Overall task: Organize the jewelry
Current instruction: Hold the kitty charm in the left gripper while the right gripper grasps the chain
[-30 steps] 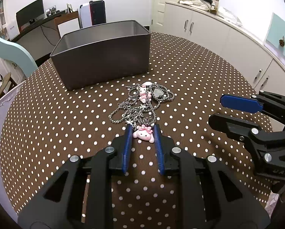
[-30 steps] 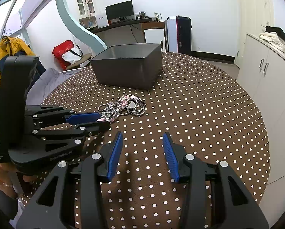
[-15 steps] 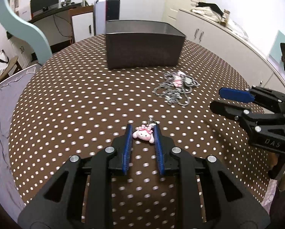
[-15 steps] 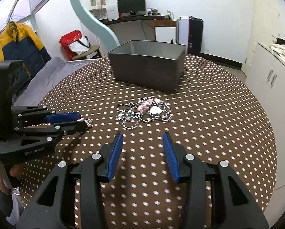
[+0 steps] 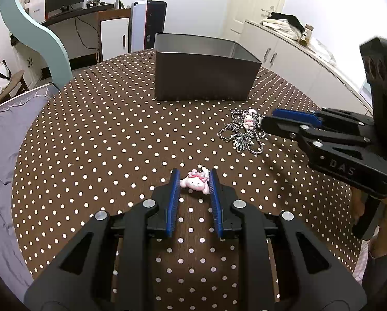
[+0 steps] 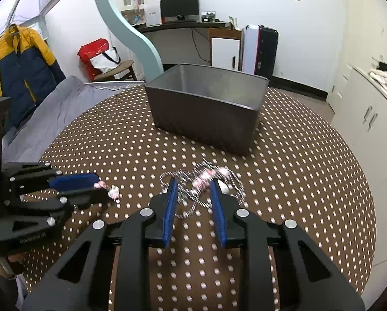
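Low over the table, left hand-held gripper pinching pink charm.

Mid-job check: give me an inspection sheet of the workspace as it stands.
Surface: round table, brown polka-dot cloth.
Job's things: pink charm in left gripper; chain pile on cloth; grey bin behind.
Clutter: nothing seen.
Grippers: left gripper shut on pink charm; right gripper open at chain pile.
Cables: cords under far desk.
Surroundings: white cabinets, jacket, suitcase.
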A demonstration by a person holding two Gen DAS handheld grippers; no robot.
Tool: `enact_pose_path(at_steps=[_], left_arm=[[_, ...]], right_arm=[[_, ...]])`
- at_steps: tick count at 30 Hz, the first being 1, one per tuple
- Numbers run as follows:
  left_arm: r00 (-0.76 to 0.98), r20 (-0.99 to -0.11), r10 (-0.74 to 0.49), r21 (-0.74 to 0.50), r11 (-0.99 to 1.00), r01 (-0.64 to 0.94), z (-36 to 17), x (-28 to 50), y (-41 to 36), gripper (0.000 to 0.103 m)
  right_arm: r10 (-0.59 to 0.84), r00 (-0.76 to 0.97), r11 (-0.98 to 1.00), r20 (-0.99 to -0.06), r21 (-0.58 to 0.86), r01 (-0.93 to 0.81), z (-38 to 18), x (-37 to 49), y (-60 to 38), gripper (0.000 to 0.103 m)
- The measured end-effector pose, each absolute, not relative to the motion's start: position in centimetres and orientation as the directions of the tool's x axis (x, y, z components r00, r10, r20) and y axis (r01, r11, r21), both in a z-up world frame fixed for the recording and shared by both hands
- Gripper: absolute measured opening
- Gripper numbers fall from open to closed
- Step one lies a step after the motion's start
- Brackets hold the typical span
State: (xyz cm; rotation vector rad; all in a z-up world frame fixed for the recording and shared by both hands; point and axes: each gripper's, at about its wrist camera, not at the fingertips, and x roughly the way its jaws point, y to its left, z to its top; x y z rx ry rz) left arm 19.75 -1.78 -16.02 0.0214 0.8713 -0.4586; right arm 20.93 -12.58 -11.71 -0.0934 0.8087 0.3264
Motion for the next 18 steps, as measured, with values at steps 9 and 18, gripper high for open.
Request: enact_pose_path(at_steps=[9,18], left_arm=[[0.545,-0.741,-0.392,-0.177,0.897,0.405,-16.1,20.5,-1.5,0.023],[0.529,-0.744,-0.407,-0.184,0.887,0.424,-16.5,21.0,-1.7,0.023]], right_arm=[[0.168,0.623,0.948,-0.764,-0.048,-0.316,-13.9,23.0,-11.5,0.019],[0.155,0.600,0.941,-0.785,-0.068,-0.332,-14.3,24.1,-11.2,0.018]])
